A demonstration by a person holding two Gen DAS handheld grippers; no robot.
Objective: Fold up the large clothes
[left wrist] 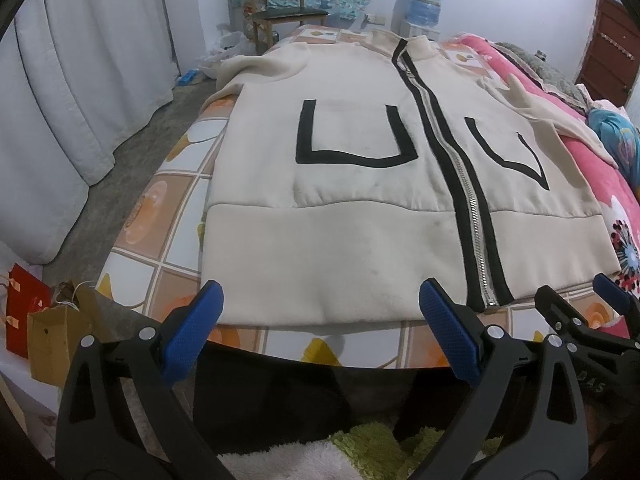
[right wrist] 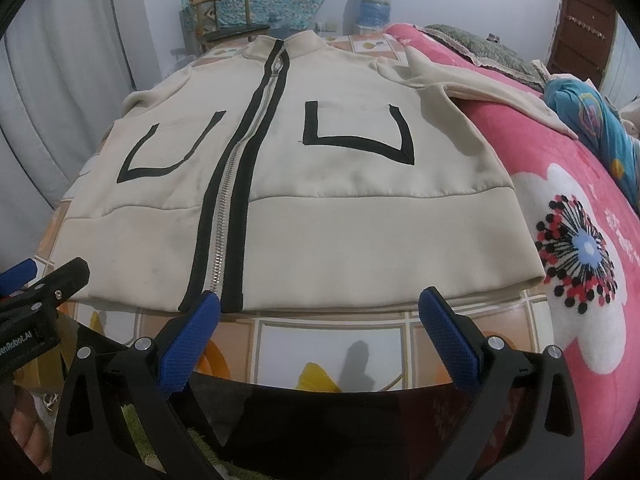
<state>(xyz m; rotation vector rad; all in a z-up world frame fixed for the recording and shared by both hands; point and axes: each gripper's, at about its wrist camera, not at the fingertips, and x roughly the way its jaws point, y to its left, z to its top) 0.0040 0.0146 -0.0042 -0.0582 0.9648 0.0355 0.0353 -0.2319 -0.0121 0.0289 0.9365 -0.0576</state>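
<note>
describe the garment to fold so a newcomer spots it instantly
Find the bed with the tile-pattern sheet; the cream zip jacket lies flat on it, hem nearest both open grippers. Its silver zipper between black stripes and black U-shaped pocket outlines distinguish it from the pink floral blanket alongside.

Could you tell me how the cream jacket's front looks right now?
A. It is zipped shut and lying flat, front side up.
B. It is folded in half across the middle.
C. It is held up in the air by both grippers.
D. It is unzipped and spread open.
A: the jacket lies flat on the bed, its zip closed from hem to collar, with the left gripper and the right gripper both open short of the hem.
</note>
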